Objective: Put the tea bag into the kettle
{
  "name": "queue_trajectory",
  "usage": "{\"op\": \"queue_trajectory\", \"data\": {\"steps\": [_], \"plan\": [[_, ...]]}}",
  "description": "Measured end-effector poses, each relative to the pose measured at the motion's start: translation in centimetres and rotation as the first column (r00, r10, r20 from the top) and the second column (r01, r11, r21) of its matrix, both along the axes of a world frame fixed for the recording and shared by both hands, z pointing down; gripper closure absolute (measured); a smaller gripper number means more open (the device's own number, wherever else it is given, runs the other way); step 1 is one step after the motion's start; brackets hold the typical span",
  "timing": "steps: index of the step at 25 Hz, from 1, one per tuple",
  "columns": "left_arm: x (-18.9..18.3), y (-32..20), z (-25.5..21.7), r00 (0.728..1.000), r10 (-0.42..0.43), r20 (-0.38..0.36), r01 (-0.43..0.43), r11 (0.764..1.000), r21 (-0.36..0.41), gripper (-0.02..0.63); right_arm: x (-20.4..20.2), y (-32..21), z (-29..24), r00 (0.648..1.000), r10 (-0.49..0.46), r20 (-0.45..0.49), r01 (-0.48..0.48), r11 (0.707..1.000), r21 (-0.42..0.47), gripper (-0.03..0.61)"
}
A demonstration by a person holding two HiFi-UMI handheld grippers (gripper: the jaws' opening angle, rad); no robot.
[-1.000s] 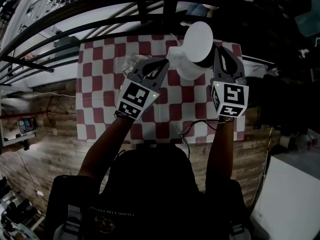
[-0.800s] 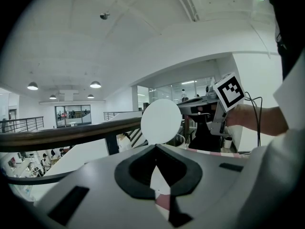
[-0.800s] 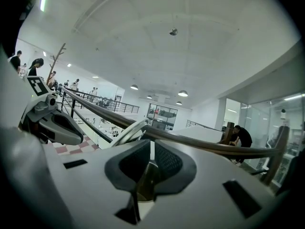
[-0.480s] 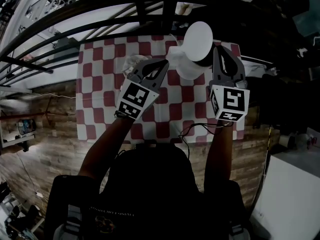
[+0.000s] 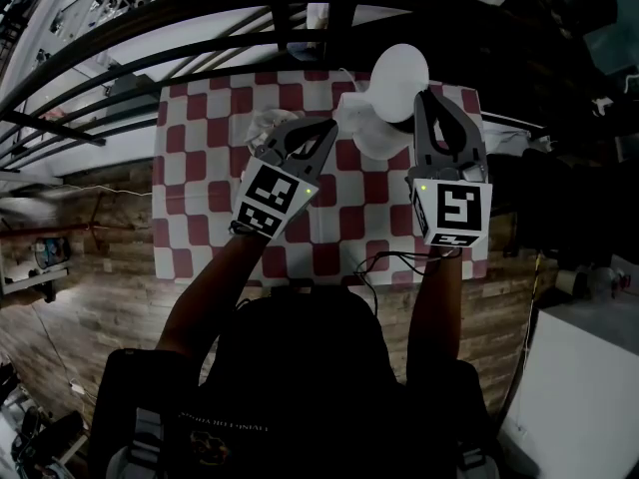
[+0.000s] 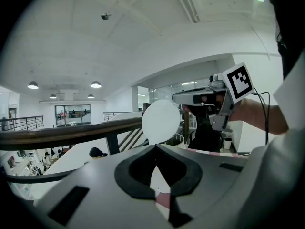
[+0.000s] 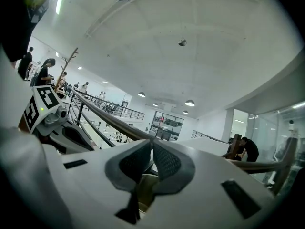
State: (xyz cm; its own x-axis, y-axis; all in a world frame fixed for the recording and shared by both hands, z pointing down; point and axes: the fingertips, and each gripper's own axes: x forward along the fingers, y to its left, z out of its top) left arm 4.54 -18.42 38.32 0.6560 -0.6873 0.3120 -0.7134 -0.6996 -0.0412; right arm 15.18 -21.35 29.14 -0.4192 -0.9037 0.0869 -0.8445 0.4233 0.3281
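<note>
**While the Lid Is Raised**

Because the right fingers are shut, apparently on the lid, the kettle beneath stands open for loading. Left fingers are closed and empty; the presumed tea bag lies beside them on the tabletop.

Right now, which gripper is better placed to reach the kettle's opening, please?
Probably the left gripper: its shut jaws point at the kettle under the raised lid, while the right gripper is up beside that lid.

Kettle with upright lid sat at far middle of bench, blocking the way between left tongs and right tongs. Near checked cloth lay bare. Dark railing fenced far edge.
</note>
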Motion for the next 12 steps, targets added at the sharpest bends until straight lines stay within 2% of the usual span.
{"op": "queue_trajectory", "data": {"steps": [12], "plan": [[-0.79,-0.31,0.44,1.0,-0.01,-0.006,0.01,1.0,-0.012,0.611,-0.08,-0.53,0.5,1.0,0.016,-0.008,-0.016,1.0,0.002,0.554]]}}
